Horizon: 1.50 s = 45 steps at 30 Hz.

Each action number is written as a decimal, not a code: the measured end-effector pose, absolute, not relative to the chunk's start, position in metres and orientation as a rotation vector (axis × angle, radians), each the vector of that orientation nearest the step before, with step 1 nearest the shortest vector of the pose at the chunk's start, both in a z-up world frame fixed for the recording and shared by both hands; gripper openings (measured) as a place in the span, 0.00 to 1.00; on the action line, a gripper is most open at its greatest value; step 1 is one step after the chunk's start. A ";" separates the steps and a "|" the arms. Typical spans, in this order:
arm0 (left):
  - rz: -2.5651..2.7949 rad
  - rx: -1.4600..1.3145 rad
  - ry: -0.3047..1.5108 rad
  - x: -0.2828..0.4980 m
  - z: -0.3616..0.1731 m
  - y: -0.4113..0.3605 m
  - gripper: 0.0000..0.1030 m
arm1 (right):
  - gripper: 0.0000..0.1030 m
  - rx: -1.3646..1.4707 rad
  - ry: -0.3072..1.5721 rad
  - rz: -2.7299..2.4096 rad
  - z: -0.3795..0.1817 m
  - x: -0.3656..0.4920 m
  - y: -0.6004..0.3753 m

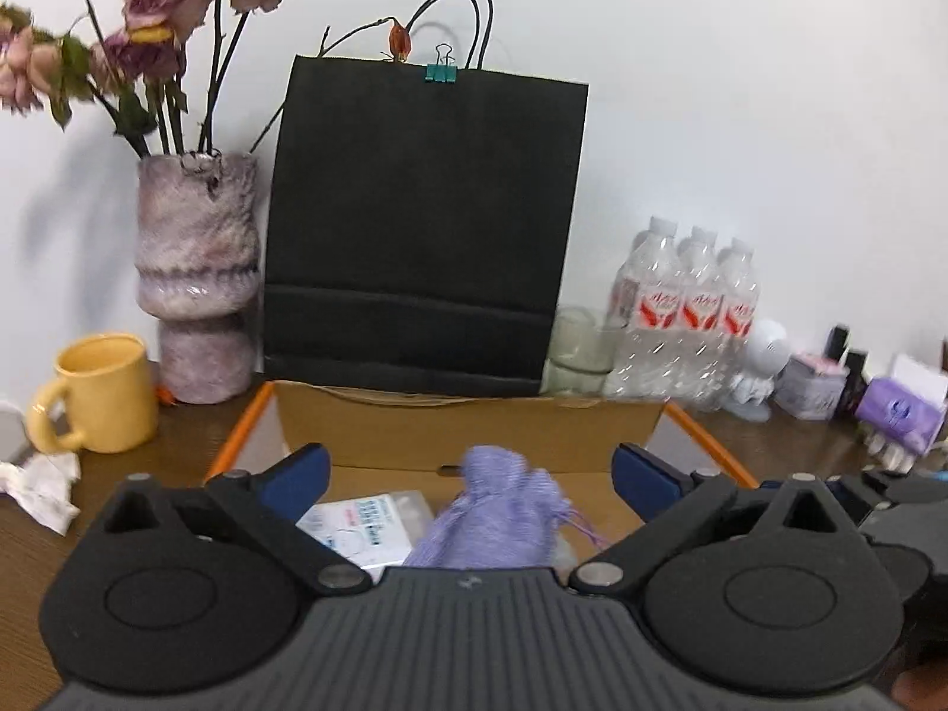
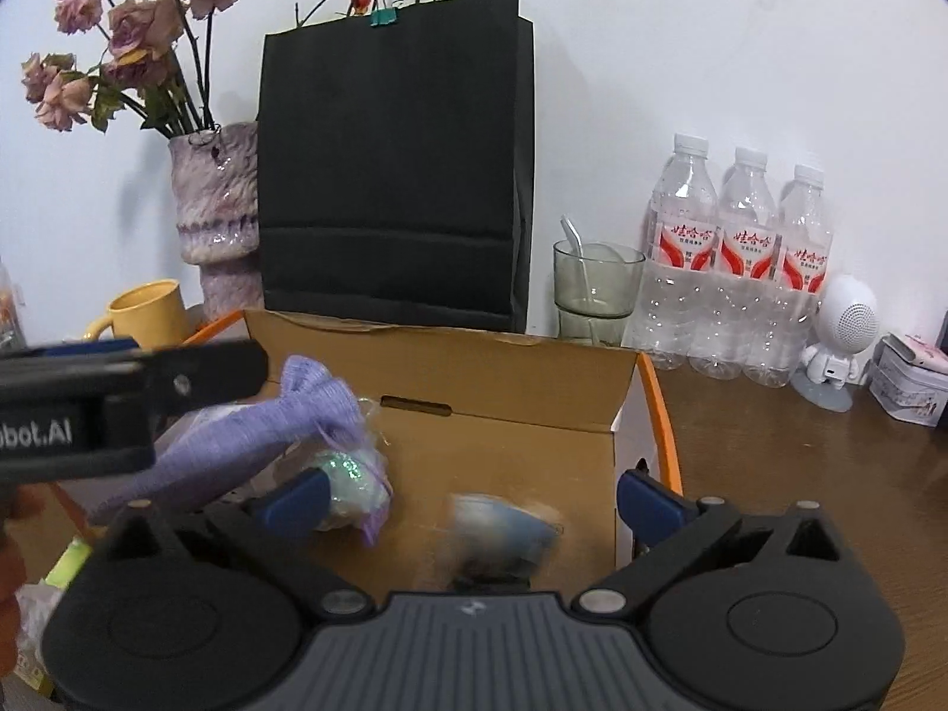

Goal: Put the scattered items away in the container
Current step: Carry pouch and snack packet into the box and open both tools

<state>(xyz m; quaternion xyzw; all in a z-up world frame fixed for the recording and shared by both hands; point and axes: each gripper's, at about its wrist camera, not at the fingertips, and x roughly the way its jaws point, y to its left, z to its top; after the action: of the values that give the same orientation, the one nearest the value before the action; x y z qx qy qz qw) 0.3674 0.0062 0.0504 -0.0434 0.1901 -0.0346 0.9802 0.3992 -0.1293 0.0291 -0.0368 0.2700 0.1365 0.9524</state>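
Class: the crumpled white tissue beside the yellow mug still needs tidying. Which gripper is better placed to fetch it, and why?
Left. The left gripper is open, and the crumpled white tissue lies on its side by the yellow mug; the right wrist view doesn't show the tissue.

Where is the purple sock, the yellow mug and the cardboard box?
purple sock [image 2: 320, 400], right wrist view, on its knitted cuff end.
yellow mug [image 1: 109, 394], left wrist view, on its outer side.
cardboard box [image 2: 503, 373], right wrist view, on its back wall.

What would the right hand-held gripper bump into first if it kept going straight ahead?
Probably the blurry bluish item lying in the cardboard box, right between the open right hand-held gripper. Past it comes the box's back wall. Depth is hard to judge here.
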 end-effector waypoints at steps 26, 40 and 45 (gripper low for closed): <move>-0.019 -0.098 0.428 0.357 0.053 0.016 1.00 | 1.00 -0.074 0.569 0.263 0.034 0.391 -0.131; -0.005 -0.098 0.402 0.308 0.067 0.027 1.00 | 1.00 -0.044 0.535 0.281 0.051 0.346 -0.131; 0.013 -0.095 0.403 0.289 0.068 0.039 1.00 | 1.00 -0.045 0.523 0.276 0.053 0.326 -0.137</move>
<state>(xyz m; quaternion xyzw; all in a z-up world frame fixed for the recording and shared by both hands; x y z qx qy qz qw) 0.2890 0.0391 0.0684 -0.0469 0.2001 0.0066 0.9786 0.3261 -0.1372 0.0530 -0.0223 0.2578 0.1362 0.9563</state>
